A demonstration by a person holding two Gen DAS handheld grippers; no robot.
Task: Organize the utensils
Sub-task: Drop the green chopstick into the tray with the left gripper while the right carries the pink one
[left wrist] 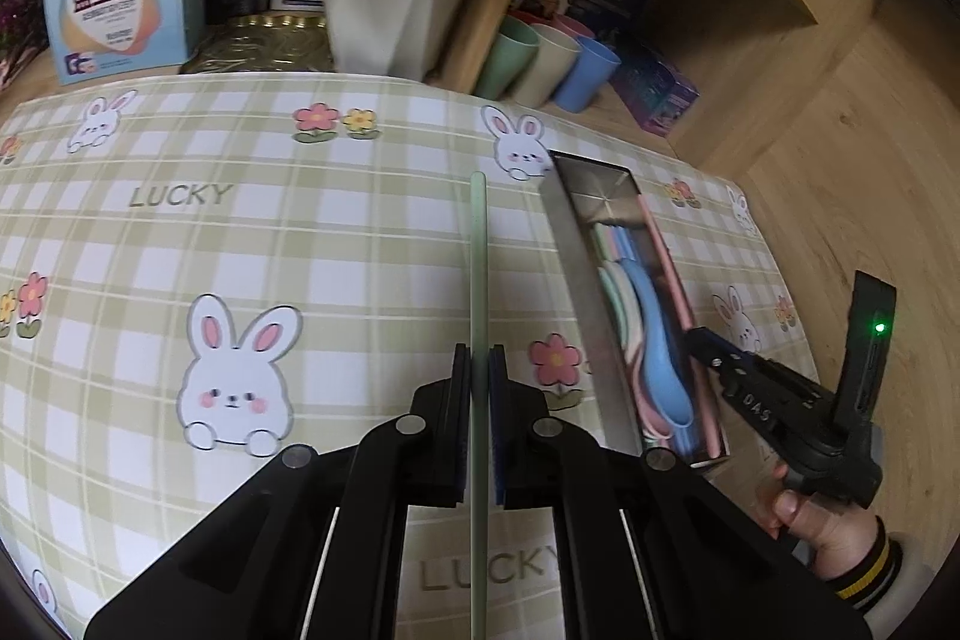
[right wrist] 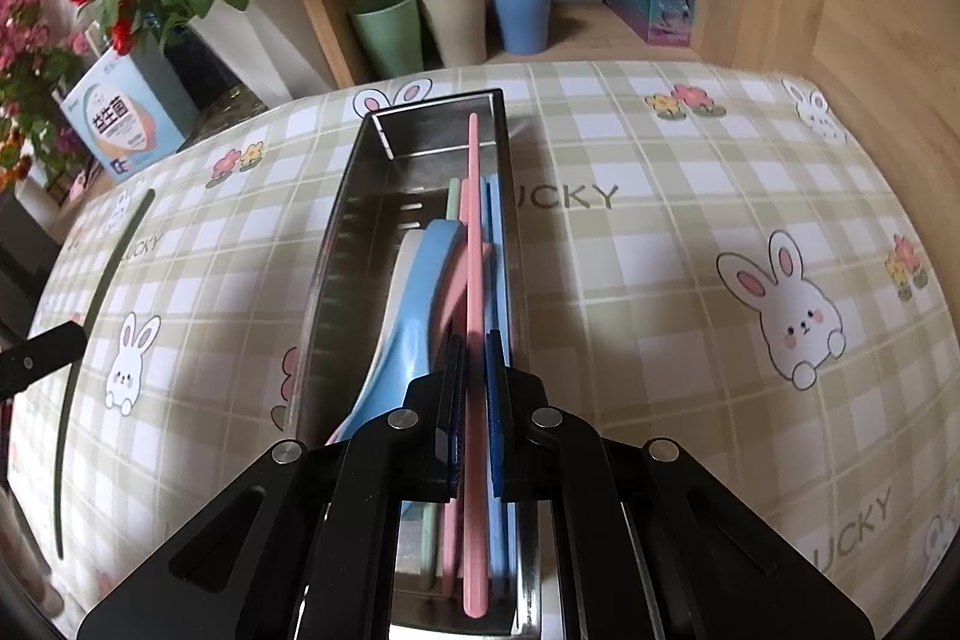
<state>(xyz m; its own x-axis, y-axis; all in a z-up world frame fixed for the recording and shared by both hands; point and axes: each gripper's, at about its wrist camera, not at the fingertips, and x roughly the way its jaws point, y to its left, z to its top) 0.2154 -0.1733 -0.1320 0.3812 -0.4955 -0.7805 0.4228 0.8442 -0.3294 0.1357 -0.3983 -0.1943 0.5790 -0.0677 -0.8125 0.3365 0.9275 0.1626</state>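
Pinching a green chopstick (left wrist: 478, 280), my left gripper (left wrist: 478, 370) holds it above the counter (left wrist: 240, 232). My right gripper (right wrist: 474, 358) has its fingers (right wrist: 495, 400) closed on a pink chopstick (right wrist: 472, 250) over the steel tray (right wrist: 336, 250), where blue and pink spoons (right wrist: 408, 316) lie. Beyond stand cups (right wrist: 456, 16) on a shelf.

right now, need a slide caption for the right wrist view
Right gripper holds a pink chopstick over the steel utensil tray of pastel spoons on the bunny-print tablecloth.
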